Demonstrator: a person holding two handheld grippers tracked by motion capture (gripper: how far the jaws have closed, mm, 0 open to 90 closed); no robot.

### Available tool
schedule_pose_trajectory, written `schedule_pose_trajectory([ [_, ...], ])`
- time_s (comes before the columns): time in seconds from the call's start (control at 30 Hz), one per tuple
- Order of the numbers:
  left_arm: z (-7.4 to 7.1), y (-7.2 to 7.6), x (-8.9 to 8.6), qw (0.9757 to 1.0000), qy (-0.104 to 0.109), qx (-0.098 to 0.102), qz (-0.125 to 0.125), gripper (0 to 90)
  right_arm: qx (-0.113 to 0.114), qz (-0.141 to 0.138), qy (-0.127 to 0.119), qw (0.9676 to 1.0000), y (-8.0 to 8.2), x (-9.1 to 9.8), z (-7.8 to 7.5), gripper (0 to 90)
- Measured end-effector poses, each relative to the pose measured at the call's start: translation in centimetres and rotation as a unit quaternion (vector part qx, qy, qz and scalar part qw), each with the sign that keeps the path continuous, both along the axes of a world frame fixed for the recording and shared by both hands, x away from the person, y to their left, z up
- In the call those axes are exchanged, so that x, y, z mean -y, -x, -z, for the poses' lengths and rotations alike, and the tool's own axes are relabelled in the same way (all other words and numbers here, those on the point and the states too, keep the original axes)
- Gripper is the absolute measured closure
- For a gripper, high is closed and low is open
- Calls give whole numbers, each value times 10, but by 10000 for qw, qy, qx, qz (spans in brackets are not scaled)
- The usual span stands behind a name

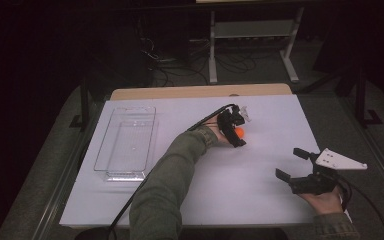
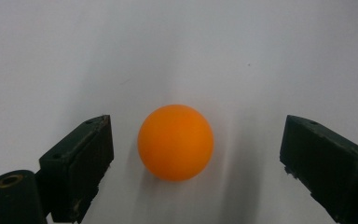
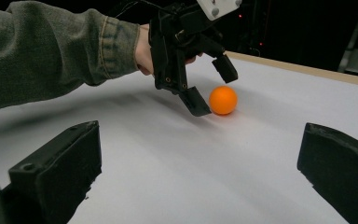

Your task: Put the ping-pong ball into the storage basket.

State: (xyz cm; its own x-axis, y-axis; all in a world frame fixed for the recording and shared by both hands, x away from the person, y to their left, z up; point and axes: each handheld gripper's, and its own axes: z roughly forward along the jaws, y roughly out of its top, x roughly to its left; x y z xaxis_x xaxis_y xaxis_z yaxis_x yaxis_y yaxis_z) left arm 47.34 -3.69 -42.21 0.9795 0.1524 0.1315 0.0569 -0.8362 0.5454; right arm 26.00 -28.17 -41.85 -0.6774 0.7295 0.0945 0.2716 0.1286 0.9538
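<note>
orange ball (image 2: 175,142) sits on the tabletop between the left gripper (image 1: 235,131)'s spread jaws — untouched, nearer one jaw.

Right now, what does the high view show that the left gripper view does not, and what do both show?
High view alone: the clear tray at the table's left, the right tool open and apart from the ball, and the person's green sleeve. Left gripper view alone: a plain gap between the orange ball and each black pad, so nothing grips it yet. Both: the ball on the white table and the left tool around it.
</note>
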Motion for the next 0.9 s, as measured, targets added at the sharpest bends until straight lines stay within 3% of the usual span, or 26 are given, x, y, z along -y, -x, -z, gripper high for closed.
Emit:
schedule_pose_trajectory([
  [0.37, 6, -6, -2, 10000, -17, 6, -17, 163, 9, -10, 37, 10000, 0, -1, 0, 0],
  [0.9, 5, -8, -2, 9999, 112, 33, -16, 353, -45, -21, 80, 10000, -1, -2, 1, 0],
])
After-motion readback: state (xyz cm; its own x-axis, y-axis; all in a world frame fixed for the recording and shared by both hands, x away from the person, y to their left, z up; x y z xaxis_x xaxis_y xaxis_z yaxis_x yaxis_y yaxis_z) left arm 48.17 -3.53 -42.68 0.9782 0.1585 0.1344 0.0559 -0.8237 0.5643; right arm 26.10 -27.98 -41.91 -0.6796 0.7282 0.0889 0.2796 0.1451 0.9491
